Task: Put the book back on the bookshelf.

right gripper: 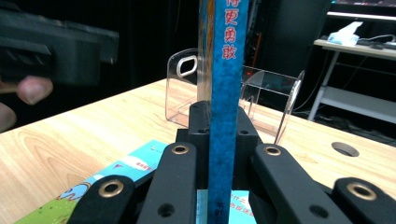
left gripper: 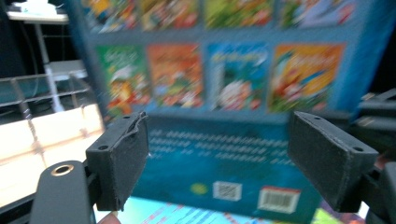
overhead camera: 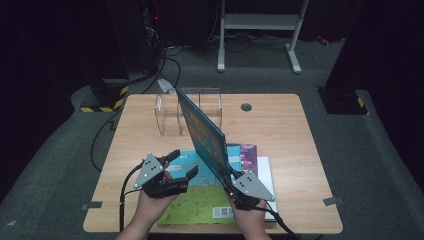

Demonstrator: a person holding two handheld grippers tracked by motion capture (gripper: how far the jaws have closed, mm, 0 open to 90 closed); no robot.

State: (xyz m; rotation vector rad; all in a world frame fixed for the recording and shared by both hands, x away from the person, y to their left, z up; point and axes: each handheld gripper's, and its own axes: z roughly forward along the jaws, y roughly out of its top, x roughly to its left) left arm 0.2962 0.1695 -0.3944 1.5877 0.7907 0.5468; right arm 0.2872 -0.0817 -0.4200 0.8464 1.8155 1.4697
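Note:
A blue picture book (overhead camera: 202, 132) stands on edge above the table, tilted toward the back left. My right gripper (overhead camera: 231, 175) is shut on its lower end; in the right gripper view the blue spine (right gripper: 224, 93) rises straight between the jaws of the right gripper (right gripper: 219, 116). My left gripper (overhead camera: 182, 164) hovers just left of the book, open, with nothing between its pads. In the left gripper view the book's back cover (left gripper: 224, 84) with its barcode faces the open left gripper (left gripper: 217, 149). The left gripper (right gripper: 56, 51) also shows blurred in the right gripper view.
A clear acrylic rack (overhead camera: 190, 112) with dividers stands at the back of the wooden table (overhead camera: 280, 130). A green book (overhead camera: 195, 202) lies flat near the front edge, with a purple book (overhead camera: 247, 152) and a white one (overhead camera: 265, 170) beside it. A cable hole (overhead camera: 246, 107) sits at the back.

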